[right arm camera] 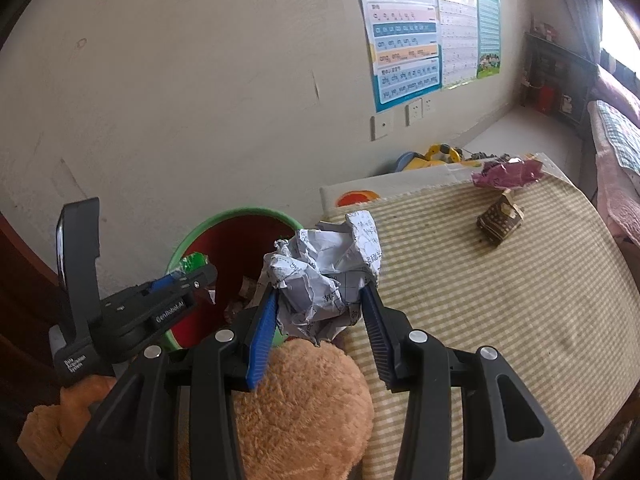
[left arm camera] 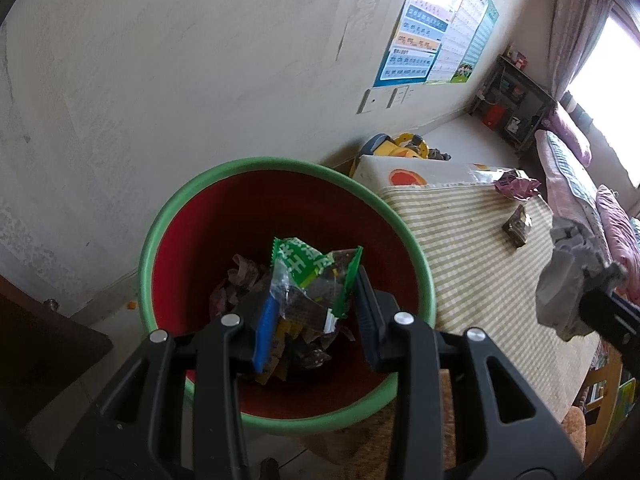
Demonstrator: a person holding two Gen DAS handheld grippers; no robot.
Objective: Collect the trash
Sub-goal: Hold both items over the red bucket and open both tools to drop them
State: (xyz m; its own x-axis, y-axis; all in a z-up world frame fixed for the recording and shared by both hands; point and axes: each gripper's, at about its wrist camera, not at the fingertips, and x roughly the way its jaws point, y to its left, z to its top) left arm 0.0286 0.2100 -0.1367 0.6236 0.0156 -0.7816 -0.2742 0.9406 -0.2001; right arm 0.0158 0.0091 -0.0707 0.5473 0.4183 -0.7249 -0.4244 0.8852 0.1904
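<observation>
My left gripper (left arm camera: pixel 316 300) is shut on a green and clear snack wrapper (left arm camera: pixel 308 280), held right over the mouth of a red bin with a green rim (left arm camera: pixel 168 216). Brown wrappers (left arm camera: pixel 244 276) lie at the bin's bottom. My right gripper (right arm camera: pixel 320 300) is shut on a crumpled ball of printed white paper (right arm camera: pixel 324 268), just right of the bin (right arm camera: pixel 240 232) and above the table edge. The left gripper (right arm camera: pixel 176 284) shows in the right wrist view over the bin. A purple wrapper (right arm camera: pixel 508 174) and a small brown patterned packet (right arm camera: pixel 500 220) lie on the checked tablecloth (right arm camera: pixel 500 300).
A fuzzy orange plush toy (right arm camera: pixel 304 408) sits under my right gripper. Yellow toys (left arm camera: pixel 400 148) lie on the floor by the wall beyond the table. Posters (right arm camera: pixel 404 28) hang on the wall. A dark shelf (left arm camera: pixel 508 108) and a bed (left arm camera: pixel 576 184) are at the far right.
</observation>
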